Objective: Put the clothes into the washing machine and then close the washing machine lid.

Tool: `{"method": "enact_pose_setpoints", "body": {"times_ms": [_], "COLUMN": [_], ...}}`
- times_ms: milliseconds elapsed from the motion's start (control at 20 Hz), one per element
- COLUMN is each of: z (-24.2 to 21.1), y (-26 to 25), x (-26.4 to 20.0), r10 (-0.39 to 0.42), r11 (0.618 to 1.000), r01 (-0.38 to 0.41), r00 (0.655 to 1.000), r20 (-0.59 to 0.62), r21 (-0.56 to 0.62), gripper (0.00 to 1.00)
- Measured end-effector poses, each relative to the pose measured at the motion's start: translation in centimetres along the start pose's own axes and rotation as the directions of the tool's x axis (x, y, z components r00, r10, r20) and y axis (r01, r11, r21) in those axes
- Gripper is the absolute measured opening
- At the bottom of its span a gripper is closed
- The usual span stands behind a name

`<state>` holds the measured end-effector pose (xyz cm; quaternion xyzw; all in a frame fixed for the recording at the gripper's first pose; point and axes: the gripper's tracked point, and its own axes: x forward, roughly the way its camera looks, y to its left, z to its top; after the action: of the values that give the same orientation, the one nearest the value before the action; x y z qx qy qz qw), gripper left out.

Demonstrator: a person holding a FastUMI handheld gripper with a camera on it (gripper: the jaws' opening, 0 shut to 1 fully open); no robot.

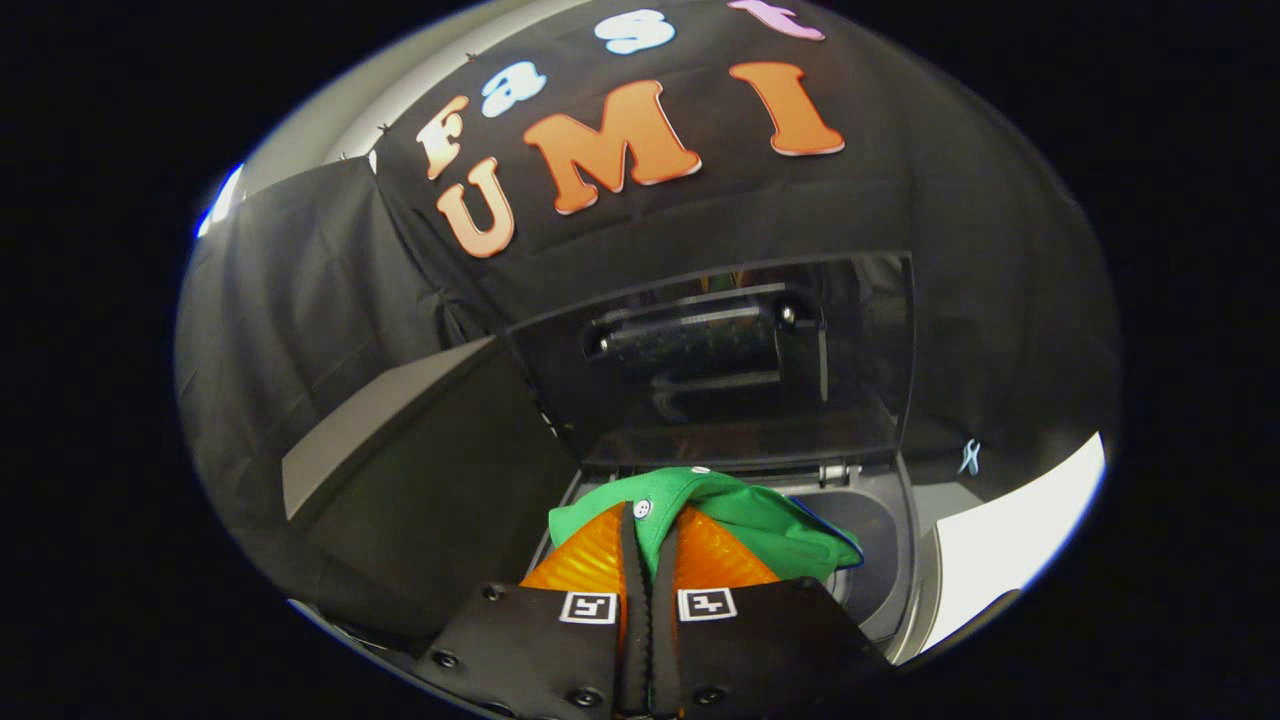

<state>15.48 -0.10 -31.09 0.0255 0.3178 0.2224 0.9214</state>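
Note:
My gripper (650, 530) is shut on a green garment (745, 515) with white snap buttons, a fold of it pinched between the two fingers. The cloth bunches around and beyond the fingertips and hangs over the open mouth of the washing machine (885, 540), whose dark drum opening shows to the right of the garment. The machine's dark see-through lid (720, 360) stands raised upright just beyond the garment, hinged at the back of the opening.
A dark grey box-like panel (430, 470) stands close on the left of the machine. A white surface (1010, 550) lies to the right of the machine. Black cloth walls close the booth behind and on both sides.

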Motion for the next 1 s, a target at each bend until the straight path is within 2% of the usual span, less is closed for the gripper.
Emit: {"method": "enact_pose_setpoints", "body": {"times_ms": [250,550,1000], "z": [-5.0,-8.0,-12.0], "y": [-2.2,-3.7,-6.3], "x": [4.6,8.2,12.0], "r10": [-0.050,-0.118,-0.234], "r11": [0.998,0.992,0.970], "r01": [0.055,0.126,0.240], "r00": [0.989,0.962,0.885], "r20": [-0.143,-0.245,-0.401], "r21": [0.032,0.016,-0.037], "gripper": [0.09,0.09,0.10]}}
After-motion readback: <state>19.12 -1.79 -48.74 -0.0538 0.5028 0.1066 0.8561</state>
